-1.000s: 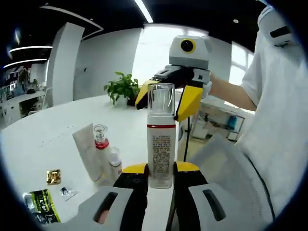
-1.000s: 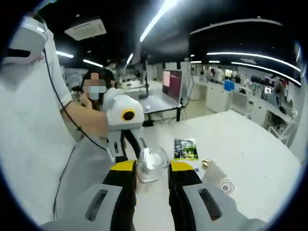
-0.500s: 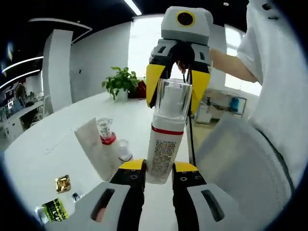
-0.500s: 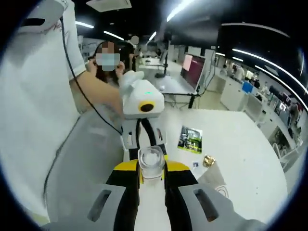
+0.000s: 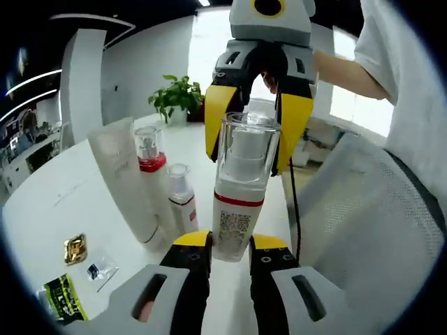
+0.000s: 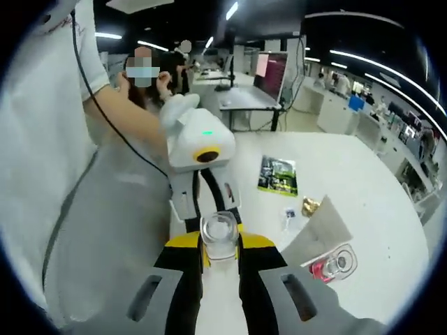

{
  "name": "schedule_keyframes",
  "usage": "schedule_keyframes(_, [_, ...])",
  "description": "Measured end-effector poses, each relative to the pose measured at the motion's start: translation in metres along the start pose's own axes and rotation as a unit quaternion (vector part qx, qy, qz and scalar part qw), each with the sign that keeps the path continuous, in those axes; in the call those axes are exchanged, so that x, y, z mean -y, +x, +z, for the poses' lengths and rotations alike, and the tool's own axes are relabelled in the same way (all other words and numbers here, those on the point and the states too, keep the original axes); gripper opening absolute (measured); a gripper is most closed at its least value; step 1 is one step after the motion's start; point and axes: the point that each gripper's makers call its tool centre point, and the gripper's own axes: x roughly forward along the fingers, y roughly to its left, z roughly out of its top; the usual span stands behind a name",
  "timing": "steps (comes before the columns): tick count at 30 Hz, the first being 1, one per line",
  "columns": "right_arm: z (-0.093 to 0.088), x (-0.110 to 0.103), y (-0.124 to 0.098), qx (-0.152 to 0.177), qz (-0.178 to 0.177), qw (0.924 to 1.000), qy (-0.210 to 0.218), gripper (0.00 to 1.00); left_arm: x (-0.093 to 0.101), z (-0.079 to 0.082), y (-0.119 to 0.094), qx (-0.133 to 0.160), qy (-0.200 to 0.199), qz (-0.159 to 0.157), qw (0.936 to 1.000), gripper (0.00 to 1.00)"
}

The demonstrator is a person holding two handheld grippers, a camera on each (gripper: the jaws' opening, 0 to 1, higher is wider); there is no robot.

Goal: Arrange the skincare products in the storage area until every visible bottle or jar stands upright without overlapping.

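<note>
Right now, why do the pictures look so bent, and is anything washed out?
Left gripper view: the fisheye lens bows the white table; the window behind the potted plant is blown out white. Right gripper view: ceiling light strips glare, and the bottle's clear cap looks soft close up.

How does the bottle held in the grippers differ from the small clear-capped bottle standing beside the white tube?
The white pump bottle with a red band is taller, gripped by both hand-held grippers; the small white bottle with a red label is shorter and stands free on the table. Both are upright with clear caps.
</note>
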Motion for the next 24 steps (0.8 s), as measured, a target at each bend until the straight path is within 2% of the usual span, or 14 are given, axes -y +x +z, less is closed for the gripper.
schedule_keyframes(4, [-0.011,0.006,0.010,-0.012,-0.004,0.9999,0.011,0.18,-0.006,-0.011,0.008,-0.005,-0.006,0.000,1.0000,0.18])
schedule_keyframes(10, [-0.022,0.013,0.016,-0.024,-0.014,0.9994,0.019,0.18,-0.012,-0.017,0.013,-0.009,-0.010,0.006,0.9999,0.18])
schedule_keyframes(19, [-0.032,0.020,0.025,-0.041,-0.021,0.9986,0.025,0.18,-0.019,-0.025,0.020,-0.014,0.004,0.010,0.9998,0.18])
schedule_keyframes(24, [-0.039,0.022,0.030,-0.058,-0.028,0.9977,0.022,0.18,-0.023,-0.030,0.024,-0.020,0.031,0.009,0.9993,0.18])
